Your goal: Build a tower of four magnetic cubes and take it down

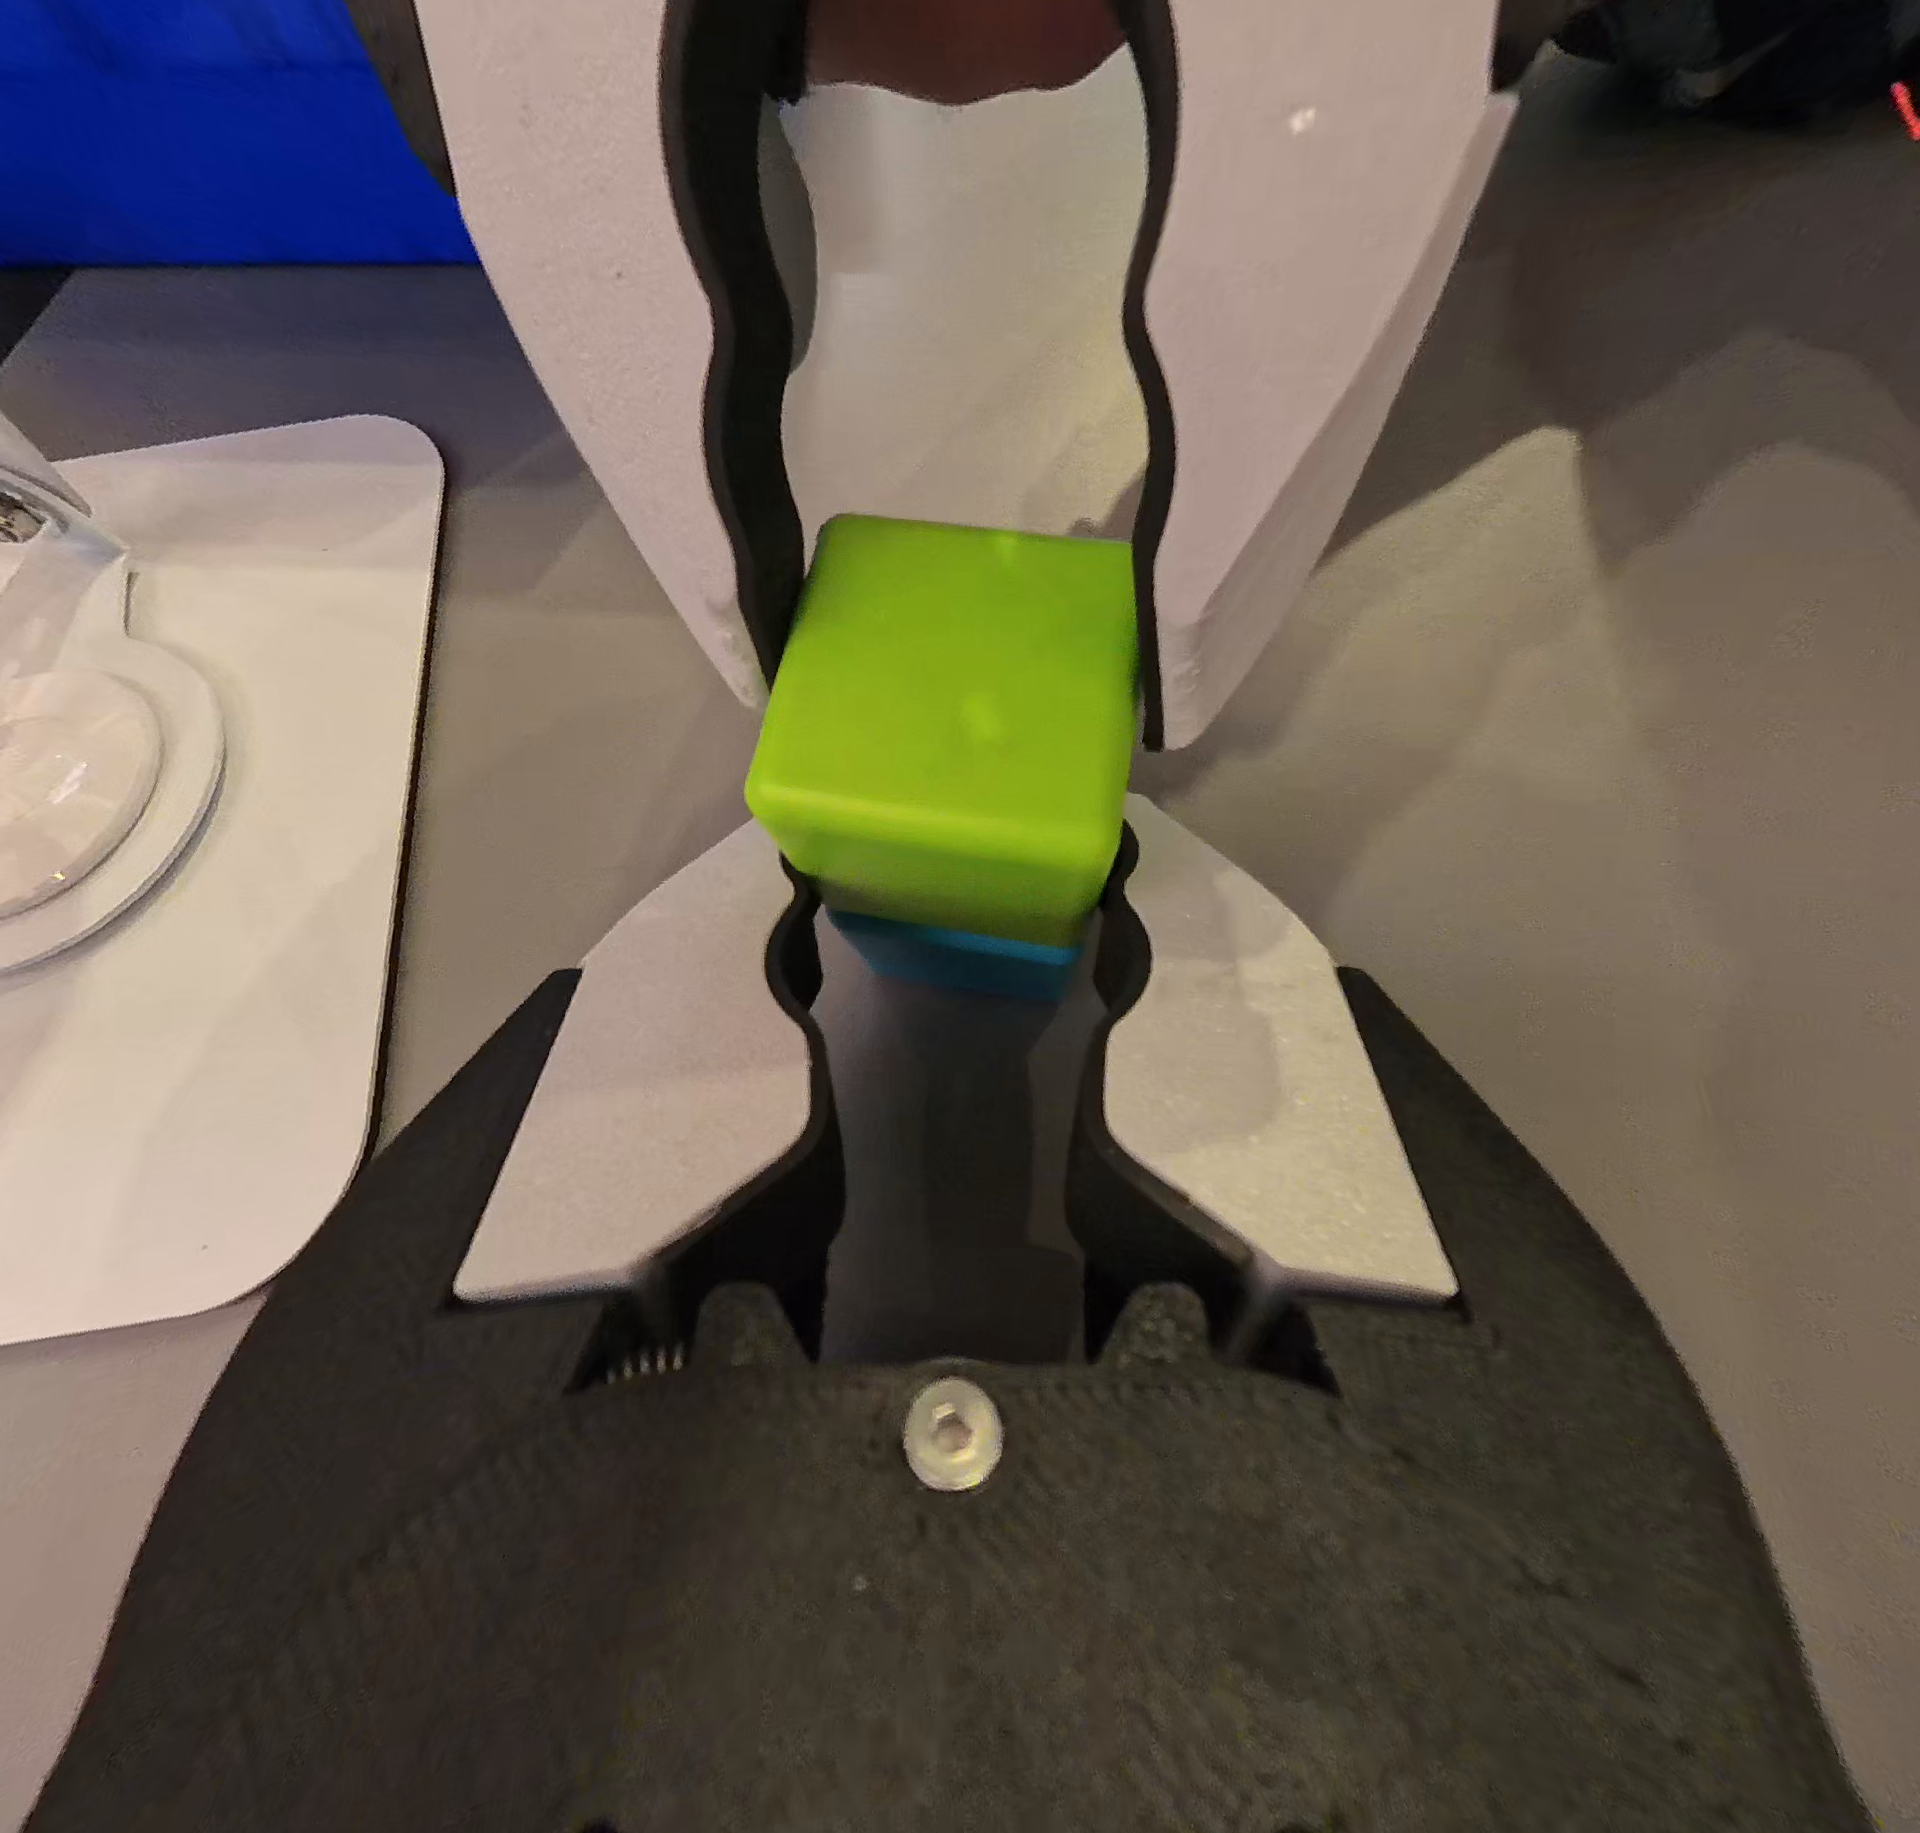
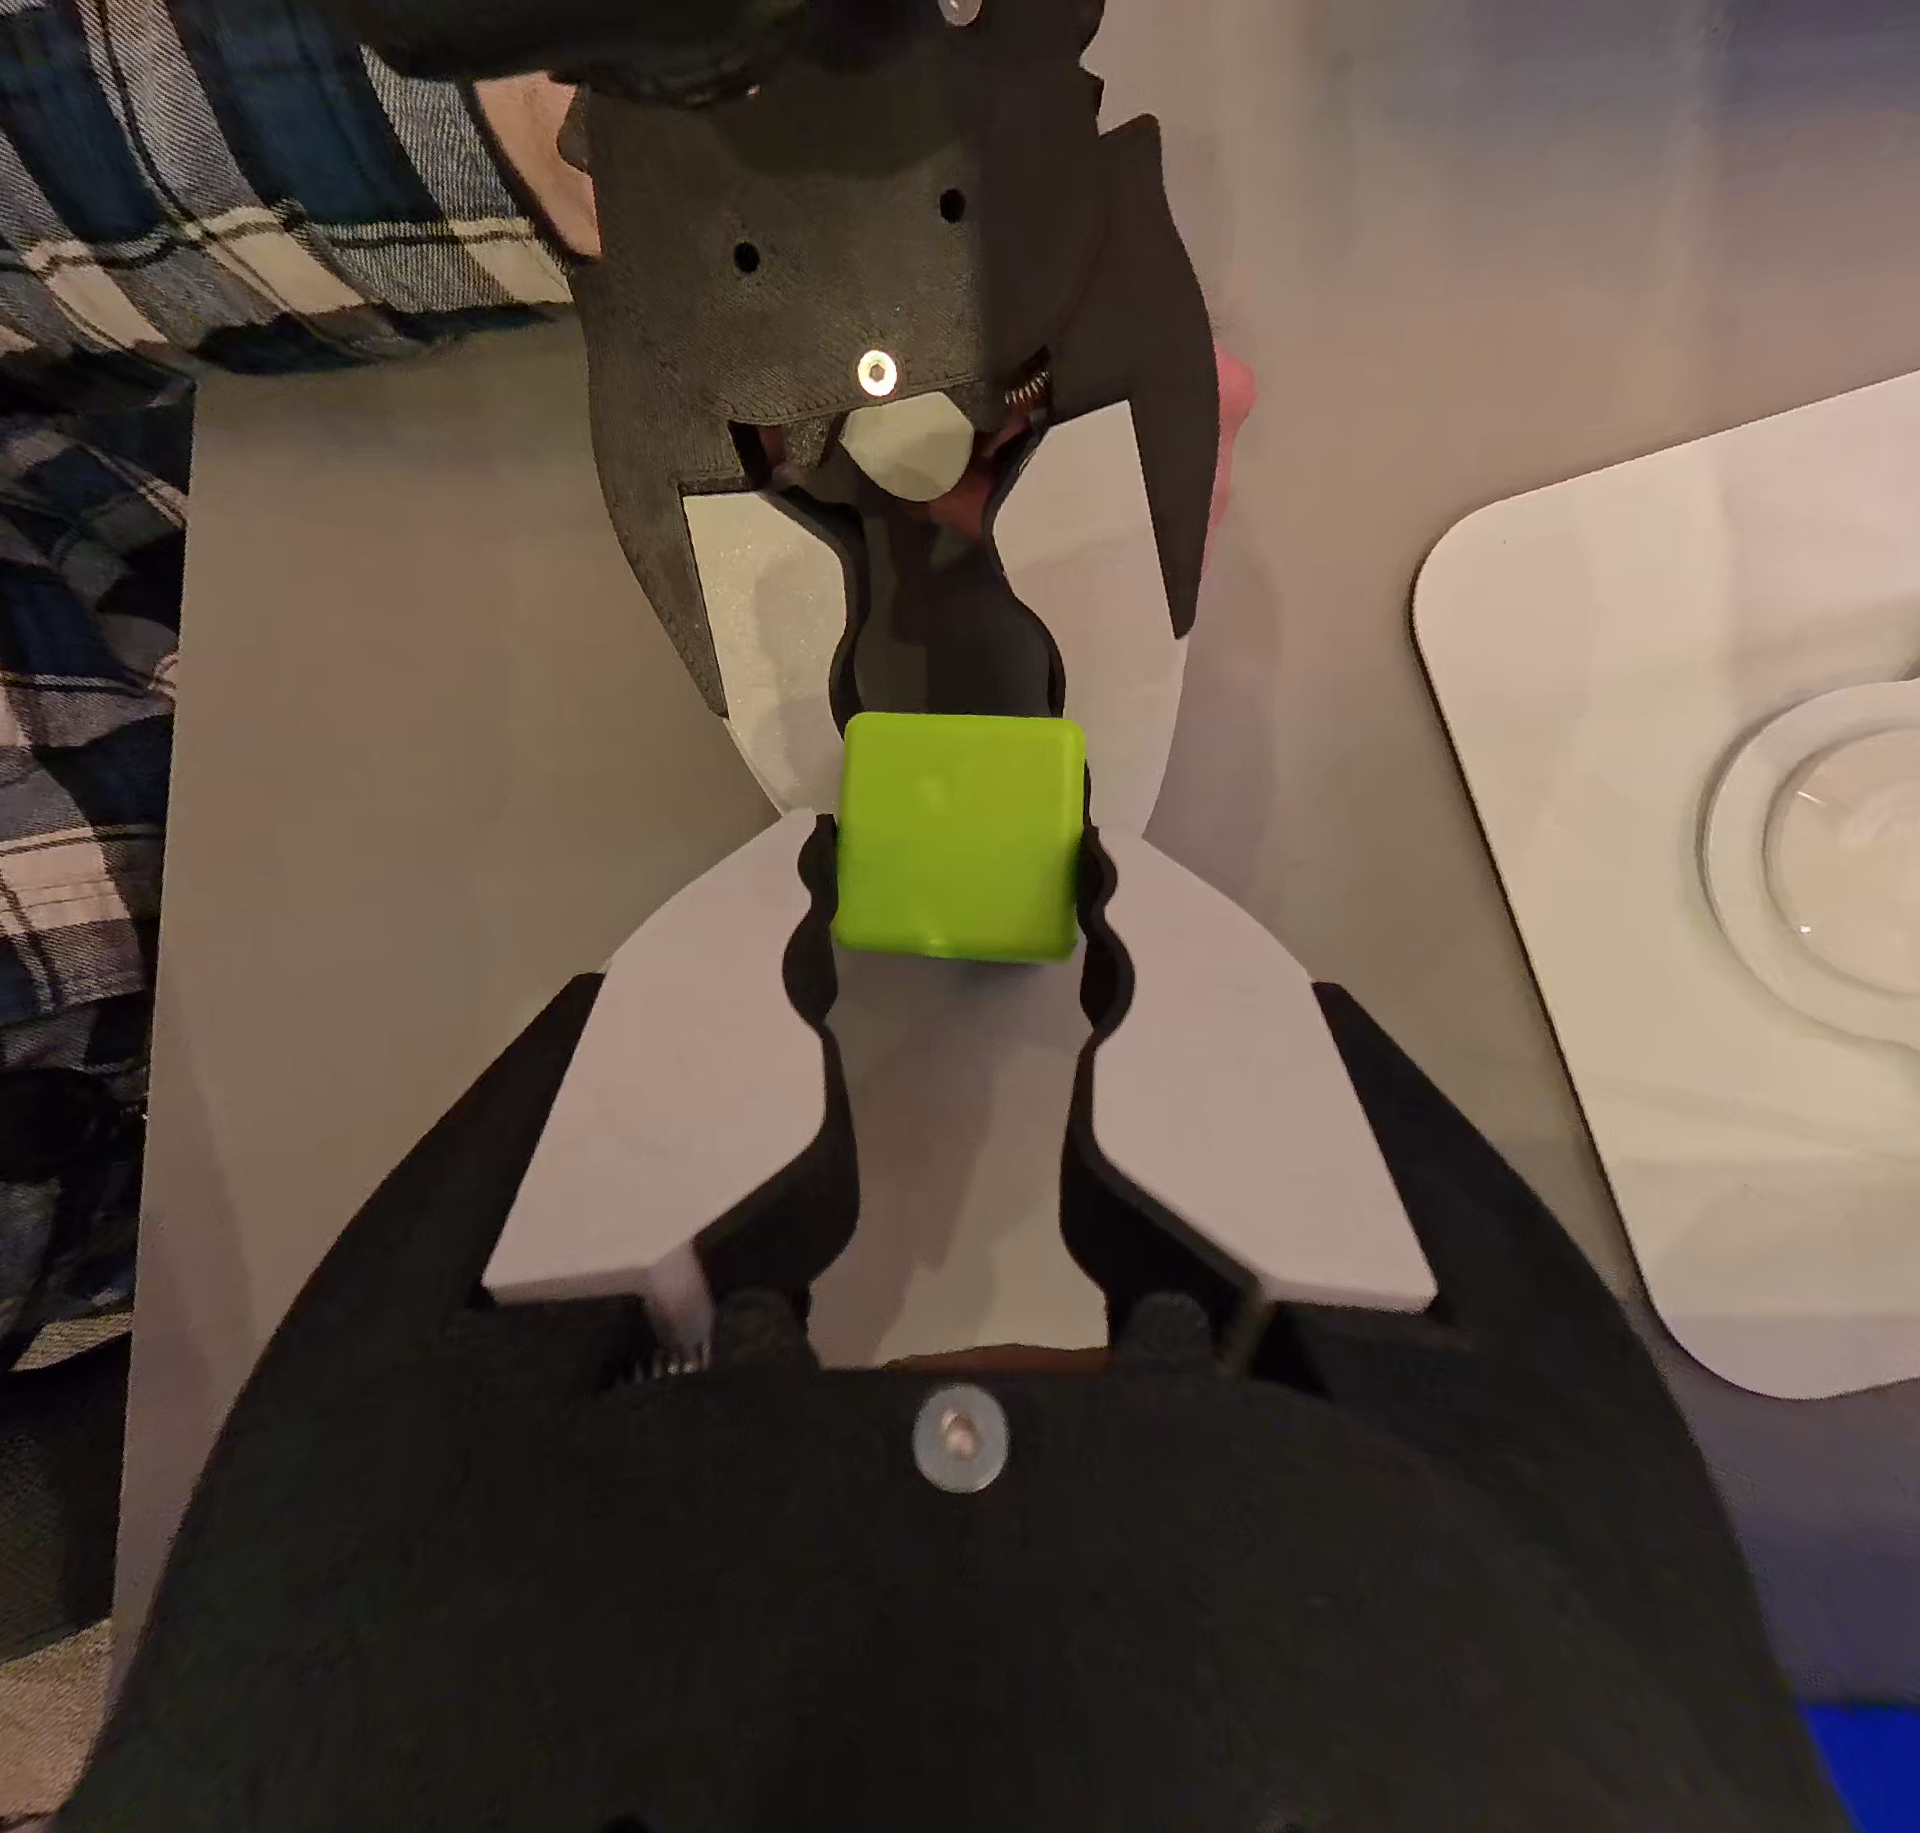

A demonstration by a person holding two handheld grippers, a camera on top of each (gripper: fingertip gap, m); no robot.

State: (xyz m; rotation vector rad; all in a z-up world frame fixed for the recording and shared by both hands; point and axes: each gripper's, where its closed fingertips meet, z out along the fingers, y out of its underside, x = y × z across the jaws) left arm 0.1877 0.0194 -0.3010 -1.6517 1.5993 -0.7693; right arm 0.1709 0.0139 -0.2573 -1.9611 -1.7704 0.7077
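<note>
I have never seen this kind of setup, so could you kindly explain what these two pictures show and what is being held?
These are two hand-held grippers, each worked by a person; no robot arm is involved. Each carries a camera that looks along its own two fingers, so each picture has its own gripper at the bottom and the other one opposite.

In the left wrist view, the left gripper closes low on the stack, about where the green cube meets the blue cube beneath it; which one it clamps is unclear. In the right wrist view, the right gripper clamps the green cube from the opposite side. No other cubes are visible.

Below is a grey table. Off to one side lies a white mat bearing a clear glass object. A plaid sleeve shows behind the left gripper.
</note>
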